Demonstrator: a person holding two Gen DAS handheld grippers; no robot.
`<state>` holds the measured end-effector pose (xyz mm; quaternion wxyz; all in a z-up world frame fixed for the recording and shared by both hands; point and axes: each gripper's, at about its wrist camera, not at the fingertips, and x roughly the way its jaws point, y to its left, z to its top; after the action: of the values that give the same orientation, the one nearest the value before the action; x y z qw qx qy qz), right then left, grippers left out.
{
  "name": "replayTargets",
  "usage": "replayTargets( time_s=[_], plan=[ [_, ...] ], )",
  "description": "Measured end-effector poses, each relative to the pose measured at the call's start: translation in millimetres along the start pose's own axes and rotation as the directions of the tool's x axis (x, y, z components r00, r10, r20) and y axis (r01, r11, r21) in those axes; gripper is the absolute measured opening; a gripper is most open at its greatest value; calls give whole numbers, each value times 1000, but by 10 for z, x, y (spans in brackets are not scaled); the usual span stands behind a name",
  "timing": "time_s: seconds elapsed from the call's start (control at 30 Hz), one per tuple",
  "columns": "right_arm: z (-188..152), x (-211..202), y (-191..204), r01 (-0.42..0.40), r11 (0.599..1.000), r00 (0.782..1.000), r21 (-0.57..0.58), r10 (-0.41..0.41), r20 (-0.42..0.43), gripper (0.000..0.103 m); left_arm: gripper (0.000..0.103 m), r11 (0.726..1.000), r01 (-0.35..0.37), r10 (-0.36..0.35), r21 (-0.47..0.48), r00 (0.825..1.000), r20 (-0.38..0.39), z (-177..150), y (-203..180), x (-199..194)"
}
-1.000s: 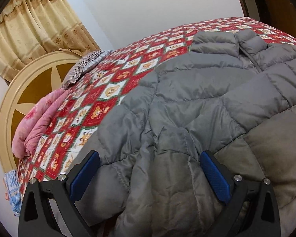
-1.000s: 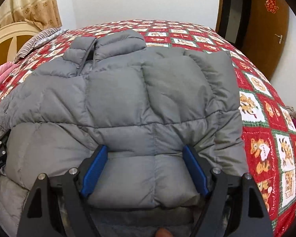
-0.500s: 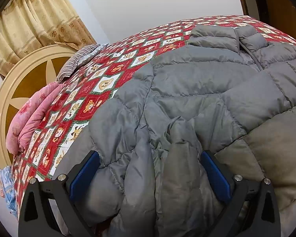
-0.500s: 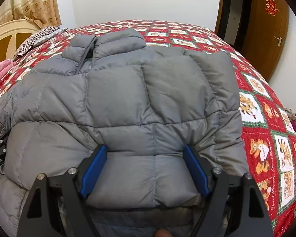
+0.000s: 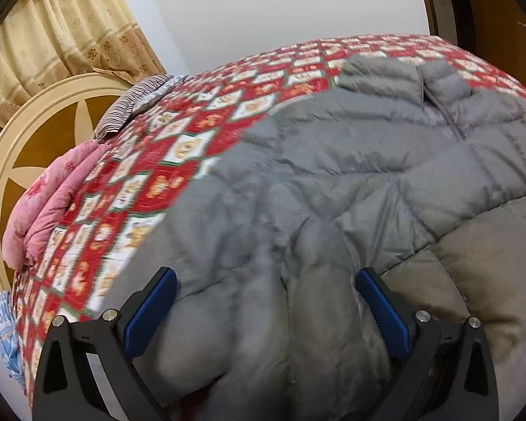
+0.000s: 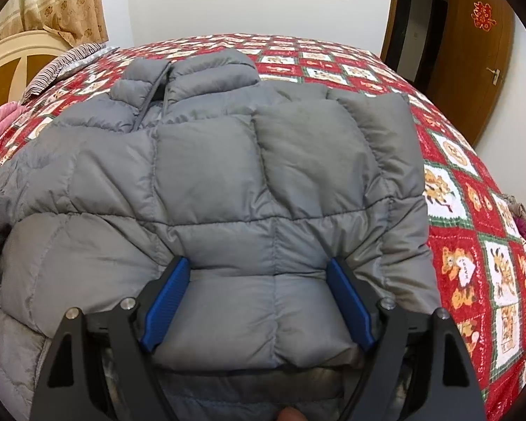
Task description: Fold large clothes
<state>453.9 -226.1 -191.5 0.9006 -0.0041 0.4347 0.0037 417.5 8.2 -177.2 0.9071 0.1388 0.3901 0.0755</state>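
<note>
Bed point(image 6: 473, 189) spreads ahead of both grippers. Jacket point(image 6: 249, 175) lies on it, collar at far end, hem between the jaws. Right gripper point(image 6: 259, 301): jaws wide, puffy hem fills the gap; grip cannot be told. Left gripper point(image 5: 266, 315): jaws wide, fabric bunched between, blurred.

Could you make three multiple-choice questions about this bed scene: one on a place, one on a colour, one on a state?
1. Where does the grey jacket lie?
A. On the bed cover
B. On the floor
C. On a chair

2. What colour is the folded blanket at the headboard?
A. Green
B. Pink
C. Black

3. How do the right tool's jaws stand?
A. Pinched fully together
B. Out of view
C. Wide apart, jacket padding between them

Answers:
1 A: the red patterned bed cover shows around the jacket.
2 B: it is pink with a flower print.
3 C: the blue pads stand either side of a padded section.
</note>
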Motion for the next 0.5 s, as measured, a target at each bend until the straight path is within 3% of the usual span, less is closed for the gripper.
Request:
replayTargets(
  time_s=[0.07,0.13,0.23,0.37,0.5],
  plan=[
    [-10,-71,-39,-22,1000,1000,-4,22,-8,84,102,1000,13,-12,-16,999,46,-36,213,-244],
    [-50,-226,-74,5,1000,1000,6,-5,2,89,102,999,-18,21,-30,995,100,-136,549,-519],
    [-155,-546,-143,18,999,999,27,-19,37,95,102,996,-63,70,-67,992,108,-363,1078,-716],
    [-330,-848,-214,18,999,998,29,-20,56,96,102,970,-202,209,-136,977,39,-842,1793,-751],
    [-531,-1039,-262,5,999,997,42,-8,77,96,102,938,-269,257,-218,963,-81,-1300,2295,-682]
  ],
)
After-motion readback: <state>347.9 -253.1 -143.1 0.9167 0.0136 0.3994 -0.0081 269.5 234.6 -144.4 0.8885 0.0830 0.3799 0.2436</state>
